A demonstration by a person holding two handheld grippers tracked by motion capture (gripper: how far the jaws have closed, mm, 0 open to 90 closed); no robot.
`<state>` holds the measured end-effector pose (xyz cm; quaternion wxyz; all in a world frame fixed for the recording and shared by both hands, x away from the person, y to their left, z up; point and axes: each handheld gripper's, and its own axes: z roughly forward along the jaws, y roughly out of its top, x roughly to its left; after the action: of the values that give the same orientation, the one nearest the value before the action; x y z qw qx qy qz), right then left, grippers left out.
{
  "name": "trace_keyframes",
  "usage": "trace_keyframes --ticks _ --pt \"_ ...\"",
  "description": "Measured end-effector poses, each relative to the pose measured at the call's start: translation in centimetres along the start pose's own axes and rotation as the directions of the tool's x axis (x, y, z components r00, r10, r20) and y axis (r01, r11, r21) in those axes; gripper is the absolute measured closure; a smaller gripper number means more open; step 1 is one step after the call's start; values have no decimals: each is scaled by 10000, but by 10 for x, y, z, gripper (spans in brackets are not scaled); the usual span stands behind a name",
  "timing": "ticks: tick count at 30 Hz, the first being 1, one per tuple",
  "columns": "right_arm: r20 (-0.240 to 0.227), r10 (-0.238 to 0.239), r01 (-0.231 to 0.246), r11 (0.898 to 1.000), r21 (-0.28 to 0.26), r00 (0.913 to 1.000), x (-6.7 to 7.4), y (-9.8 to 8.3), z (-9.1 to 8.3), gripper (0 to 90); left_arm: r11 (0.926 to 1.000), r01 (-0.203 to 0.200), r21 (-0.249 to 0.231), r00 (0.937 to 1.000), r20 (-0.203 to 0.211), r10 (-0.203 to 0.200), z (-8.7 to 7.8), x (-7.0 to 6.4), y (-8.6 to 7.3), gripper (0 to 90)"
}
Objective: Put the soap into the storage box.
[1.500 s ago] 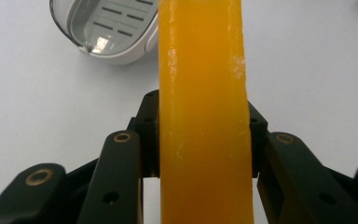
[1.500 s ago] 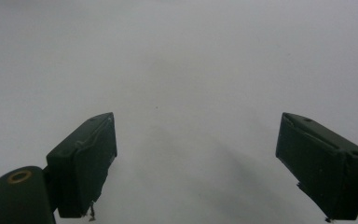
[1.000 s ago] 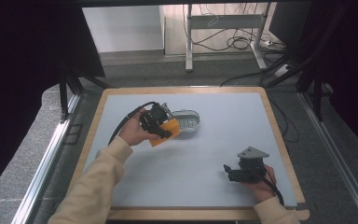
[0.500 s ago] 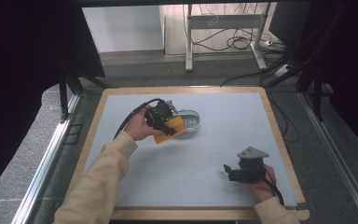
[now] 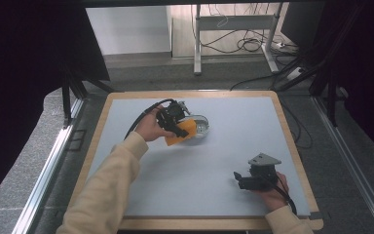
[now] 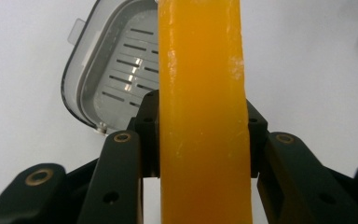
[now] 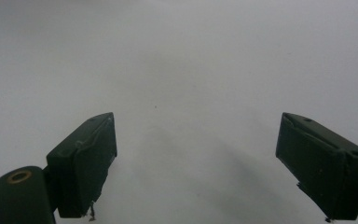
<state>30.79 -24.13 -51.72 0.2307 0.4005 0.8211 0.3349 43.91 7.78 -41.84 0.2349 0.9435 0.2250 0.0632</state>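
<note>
Taking the clear plastic container [image 5: 200, 126] as the landmark: nearest the person, well apart from it toward the near right edge of the table [image 5: 224, 161], the right gripper [image 5: 241, 179] rests low over the bare surface. In the right gripper view its jaws stand wide apart with nothing between them, only grey tabletop beyond.

Farther out, the left gripper [image 5: 177, 127] sits just on the near-left side of the container and has the orange sponge [image 5: 180, 132] clamped between its pads. In the left gripper view the sponge [image 6: 203, 112] runs as a tall slab straight up from between the jaws, squeezed on its two broad faces, so its long axis lies along the gripper's own pointing line.

Beyond the sponge's far end lies the container [image 6: 109, 74], open side up, its slotted drain insert showing. It lies ahead and to the left of the sponge's tip in that view, partly hidden behind the sponge; whether the sponge touches the rim I cannot tell.

The left hand is plainly the nearer one. My reading is that the sponge is being brought to the container, and the move still to make is a short shift toward that opening before the grip is let go
</note>
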Motion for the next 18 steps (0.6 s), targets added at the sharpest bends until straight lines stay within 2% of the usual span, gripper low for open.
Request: trace_keyframes --ticks 11,18 --pt "-25 25 -25 10000 -3 10000 0 0 0 129 9996 -293 36 9996 55 293 3 6 15 615" --pt "-32 41 -41 10000 3 10000 -1 -1 0 129 9975 -695 84 9974 205 693 10 9 21 615"
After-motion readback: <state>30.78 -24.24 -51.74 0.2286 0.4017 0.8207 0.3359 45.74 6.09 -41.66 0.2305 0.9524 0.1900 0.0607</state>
